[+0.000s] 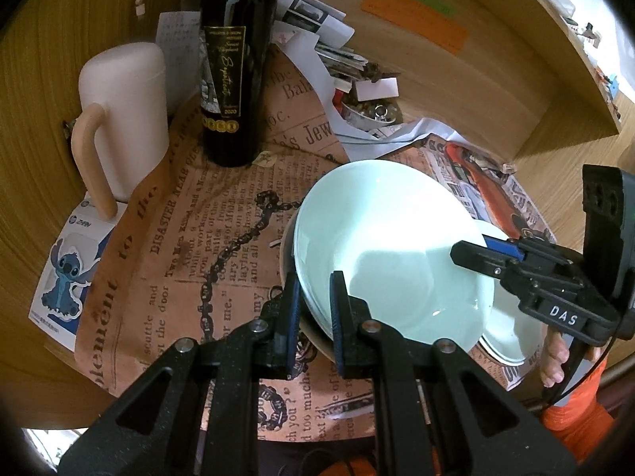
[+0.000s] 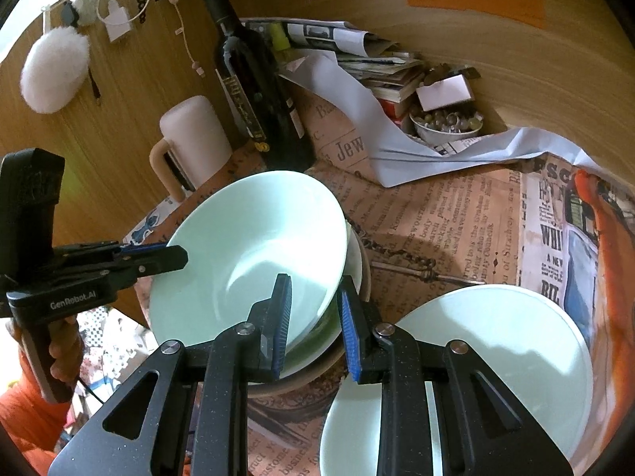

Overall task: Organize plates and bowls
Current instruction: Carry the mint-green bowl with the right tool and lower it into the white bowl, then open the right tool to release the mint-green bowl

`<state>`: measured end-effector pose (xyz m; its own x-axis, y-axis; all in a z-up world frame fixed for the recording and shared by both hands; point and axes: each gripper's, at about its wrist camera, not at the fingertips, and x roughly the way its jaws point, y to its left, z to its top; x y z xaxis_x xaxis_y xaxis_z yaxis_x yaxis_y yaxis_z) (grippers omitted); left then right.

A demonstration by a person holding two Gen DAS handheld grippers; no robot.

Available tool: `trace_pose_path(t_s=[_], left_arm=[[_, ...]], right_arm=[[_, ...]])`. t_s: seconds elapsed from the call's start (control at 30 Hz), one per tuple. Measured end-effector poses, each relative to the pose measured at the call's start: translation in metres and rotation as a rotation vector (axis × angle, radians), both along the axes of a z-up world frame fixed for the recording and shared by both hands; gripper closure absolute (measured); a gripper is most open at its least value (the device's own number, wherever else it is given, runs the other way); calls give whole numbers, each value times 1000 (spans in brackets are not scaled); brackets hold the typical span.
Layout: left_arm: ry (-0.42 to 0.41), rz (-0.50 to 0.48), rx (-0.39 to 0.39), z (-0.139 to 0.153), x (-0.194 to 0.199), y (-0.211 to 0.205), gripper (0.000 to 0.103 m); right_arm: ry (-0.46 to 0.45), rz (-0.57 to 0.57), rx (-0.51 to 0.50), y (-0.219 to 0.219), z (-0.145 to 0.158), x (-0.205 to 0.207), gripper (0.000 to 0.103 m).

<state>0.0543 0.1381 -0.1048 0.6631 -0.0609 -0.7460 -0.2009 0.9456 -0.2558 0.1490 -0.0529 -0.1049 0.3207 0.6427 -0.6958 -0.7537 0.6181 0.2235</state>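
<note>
Tilted pale-green bowl clamped at both rims over a brown bowl.
Left wrist: left hand-held gripper clenched on near rim, above desk. Right wrist: right hand-held gripper grasping opposite rim; plate just beside.

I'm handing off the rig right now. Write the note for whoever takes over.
Left gripper: shut on the near rim of the pale green bowl.
Right gripper: shut on the opposite rim of that bowl.
The bowl hangs tilted over the stack with the brown-rimmed dish at the bottom.
A second pale green bowl sits beside the stack on the newspaper mat.
Done: bowl brought over the stack.
Left: set it down, release, then stack the second bowl.
</note>
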Motion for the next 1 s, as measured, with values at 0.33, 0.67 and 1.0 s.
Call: trace_pose_path(t_s=[0.33,0.67,1.0], left_arm=[[2,4,47,-1,0,-5,90],[-99,34,72,22,-15,3,62],[-89,62,8,8,-18,18,50]], right_arm=[[-96,0,-56,6,1,-9,79],[-182,-50,-3,-7,21,-12,50],[-22,-82,51,-18,6,10,50]])
